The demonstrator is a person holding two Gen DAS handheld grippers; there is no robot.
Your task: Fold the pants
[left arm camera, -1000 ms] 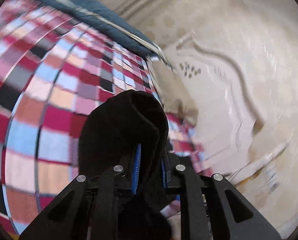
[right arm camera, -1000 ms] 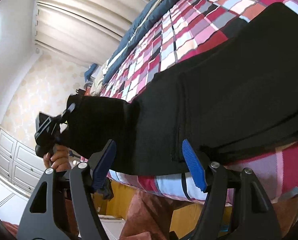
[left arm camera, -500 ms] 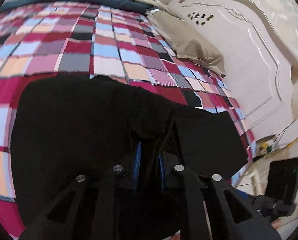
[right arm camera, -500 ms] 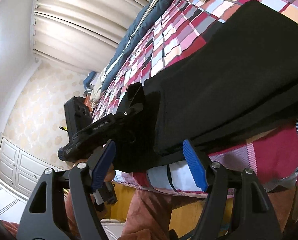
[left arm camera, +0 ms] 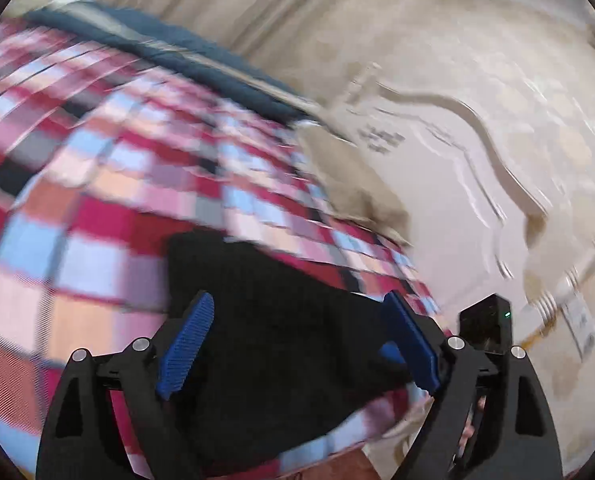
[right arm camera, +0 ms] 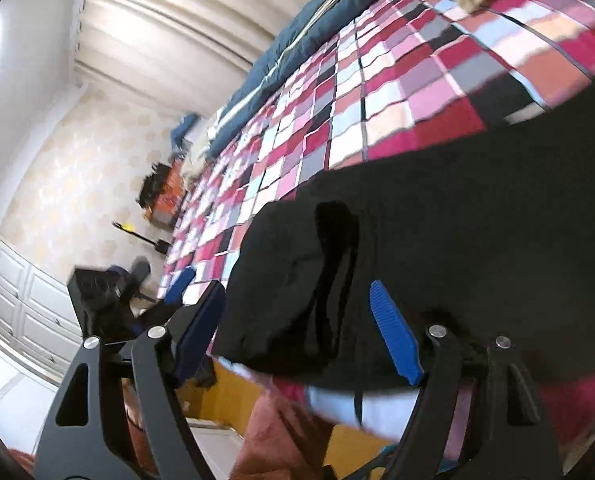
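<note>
In the blurred left view, the left claw (left arm camera: 297, 344) is opening wide above soft black pants (left arm camera: 281, 320) lying folded on the checked bedspread (left arm camera: 97, 200), while in the right view, the right claw (right arm camera: 297, 328) is gaping wide, empty, over the pants' thick folded edge at the bed's near side.

Black pants (right arm camera: 477, 216) folded, flat at bed edge.

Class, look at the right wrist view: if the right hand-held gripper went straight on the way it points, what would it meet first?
Probably the folded black pants on the checked bedspread; depth is hard to judge.
</note>
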